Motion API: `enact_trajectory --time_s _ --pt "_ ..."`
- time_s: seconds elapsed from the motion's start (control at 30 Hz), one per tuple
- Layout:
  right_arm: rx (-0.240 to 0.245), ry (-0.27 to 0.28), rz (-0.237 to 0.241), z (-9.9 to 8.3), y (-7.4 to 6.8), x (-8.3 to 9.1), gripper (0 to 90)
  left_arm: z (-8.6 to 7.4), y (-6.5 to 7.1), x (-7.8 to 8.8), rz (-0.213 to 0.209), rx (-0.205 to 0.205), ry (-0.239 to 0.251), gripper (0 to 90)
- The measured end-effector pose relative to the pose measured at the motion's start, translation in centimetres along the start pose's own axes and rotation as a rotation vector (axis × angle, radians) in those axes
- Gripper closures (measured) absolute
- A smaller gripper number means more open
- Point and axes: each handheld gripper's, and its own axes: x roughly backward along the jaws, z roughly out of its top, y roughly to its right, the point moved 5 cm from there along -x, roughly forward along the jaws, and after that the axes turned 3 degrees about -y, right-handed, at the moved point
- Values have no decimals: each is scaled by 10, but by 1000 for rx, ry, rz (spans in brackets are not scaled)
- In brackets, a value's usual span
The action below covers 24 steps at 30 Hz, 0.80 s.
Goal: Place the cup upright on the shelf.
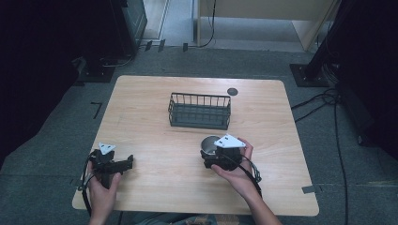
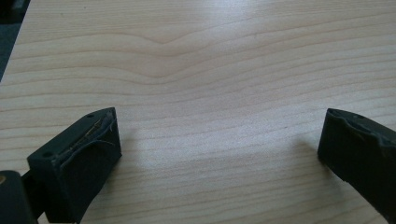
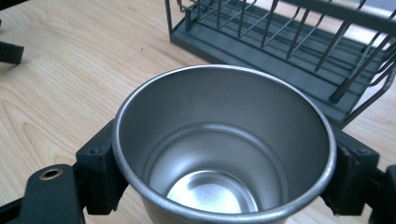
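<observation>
While right claw (image 3: 219, 168) clamps steel cup (image 3: 224, 144), cup upright, mouth up; left claw (image 2: 219, 154) wide open, empty.

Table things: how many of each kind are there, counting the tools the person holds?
Metal cup: 1, clamped in the right gripper
Wire basket: 1, nothing visible inside
Grippers: 2, the right one and the left gripper, whose jaws are open over the bare table
Dark round spot near the far edge: 1
Total: 5
</observation>
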Motion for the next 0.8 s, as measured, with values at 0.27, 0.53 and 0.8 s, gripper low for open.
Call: enact_trajectory --time_s 0.27,0.53,0.8 --pt "2 16 11 17 2 4 175 0 0 0 0 0 0 0" --pt "8 37 21 36 3 7 177 0 0 0 0 0 0 0" --pt "4 60 18 53 5 8 178 0 0 0 0 -1 -1 0"
